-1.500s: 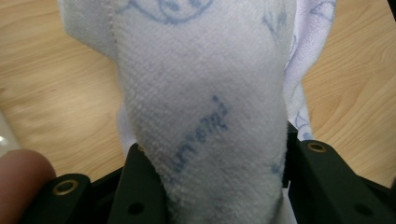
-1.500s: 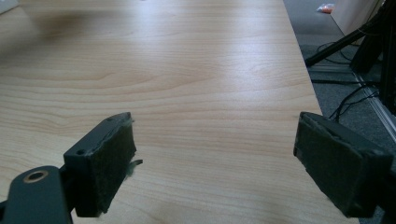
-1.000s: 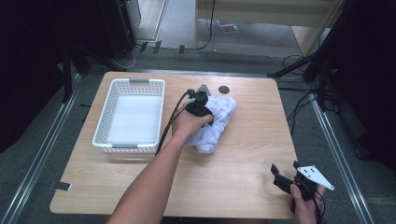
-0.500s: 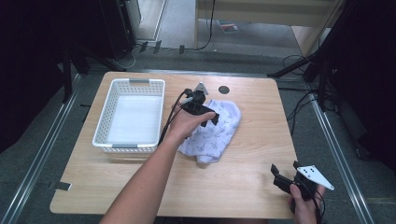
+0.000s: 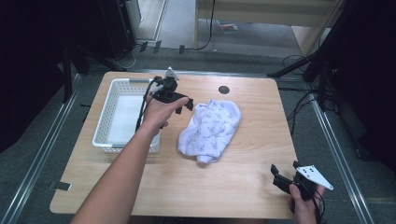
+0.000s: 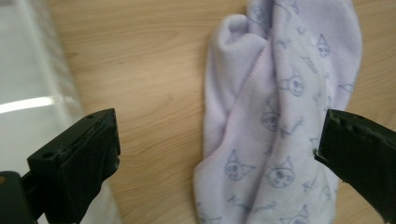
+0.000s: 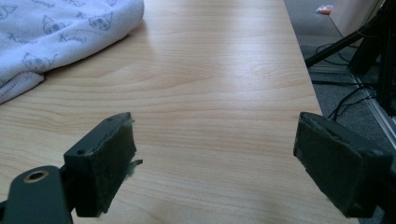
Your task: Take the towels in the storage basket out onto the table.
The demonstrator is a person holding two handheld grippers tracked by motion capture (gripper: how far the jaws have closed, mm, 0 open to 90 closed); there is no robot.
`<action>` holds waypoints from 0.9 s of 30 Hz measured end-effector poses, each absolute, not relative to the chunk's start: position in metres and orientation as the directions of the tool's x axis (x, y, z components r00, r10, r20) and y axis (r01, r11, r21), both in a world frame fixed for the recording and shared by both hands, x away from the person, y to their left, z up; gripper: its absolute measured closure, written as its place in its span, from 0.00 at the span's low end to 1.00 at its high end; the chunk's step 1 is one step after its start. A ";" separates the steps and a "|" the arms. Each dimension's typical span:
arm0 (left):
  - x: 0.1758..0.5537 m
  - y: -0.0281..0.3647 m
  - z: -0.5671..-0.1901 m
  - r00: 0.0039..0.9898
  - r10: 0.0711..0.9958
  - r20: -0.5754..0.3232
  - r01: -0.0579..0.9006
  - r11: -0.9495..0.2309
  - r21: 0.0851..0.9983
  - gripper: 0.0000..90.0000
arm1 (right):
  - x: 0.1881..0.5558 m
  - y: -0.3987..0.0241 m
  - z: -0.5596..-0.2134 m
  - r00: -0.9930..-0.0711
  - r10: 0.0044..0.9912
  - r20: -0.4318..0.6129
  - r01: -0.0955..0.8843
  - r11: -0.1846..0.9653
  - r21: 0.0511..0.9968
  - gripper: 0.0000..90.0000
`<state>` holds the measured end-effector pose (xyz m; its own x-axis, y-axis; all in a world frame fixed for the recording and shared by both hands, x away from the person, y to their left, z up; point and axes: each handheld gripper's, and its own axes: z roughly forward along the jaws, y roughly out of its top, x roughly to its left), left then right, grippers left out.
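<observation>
left gripper (image 5: pixel 183 103): jaws apart, empty | right gripper (image 5: pixel 286 176): apart | cloth (image 5: pixel 211 129) beside basket (image 5: pixel 106 116)

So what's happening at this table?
A person holds a black claw in each hand. The left claw has just opened and hangs above the wooden table, between the white plastic basket and the crumpled pale lilac cat-print cloth. The right claw waits open at the table's near corner.
</observation>
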<state>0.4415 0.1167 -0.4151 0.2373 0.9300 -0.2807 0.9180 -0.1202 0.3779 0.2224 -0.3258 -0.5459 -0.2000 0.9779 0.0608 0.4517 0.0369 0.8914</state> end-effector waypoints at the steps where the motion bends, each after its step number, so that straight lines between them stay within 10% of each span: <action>1: 0.441 0.123 -0.414 0.229 0.933 -0.278 0.918 -0.112 0.381 0.00 | 0.222 -0.326 -0.546 -0.200 0.978 0.061 0.451 0.036 0.892 0.15; 27: 0.403 0.237 -0.417 0.091 0.969 -0.231 0.921 0.007 0.391 0.00 | 0.223 -0.325 -0.546 -0.191 0.980 0.055 0.455 0.039 0.890 0.15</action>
